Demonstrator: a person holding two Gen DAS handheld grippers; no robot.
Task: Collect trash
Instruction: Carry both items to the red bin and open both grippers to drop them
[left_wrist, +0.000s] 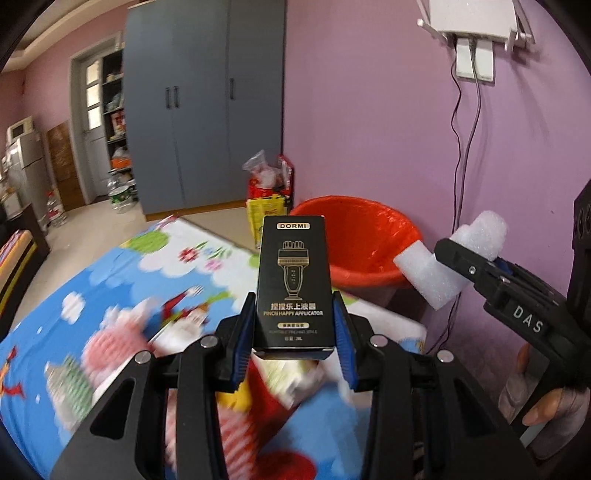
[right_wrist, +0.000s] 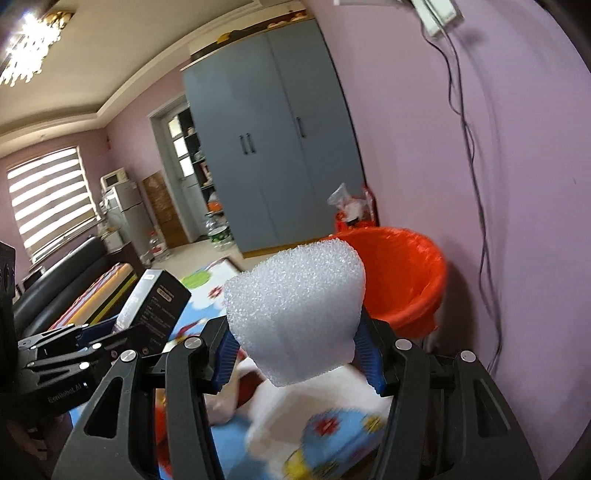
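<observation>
Left wrist view shows our left gripper (left_wrist: 295, 325) clamped on a black box (left_wrist: 293, 280) and our right gripper (right_wrist: 299, 350) clamped on foam (right_wrist: 295, 314), both nearing the orange bin (left_wrist: 354, 240), where we must release.

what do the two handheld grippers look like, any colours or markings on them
Both are matte black linkage frames with silver pivot bolts and ribbed blue pads. The right gripper carries white "DAS" lettering on its side. The left gripper shows small white lettering, partly unreadable, in the right wrist view.

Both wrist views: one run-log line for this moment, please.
left claw: shut on black box | right claw: shut on white foam | orange bin: ahead
</observation>
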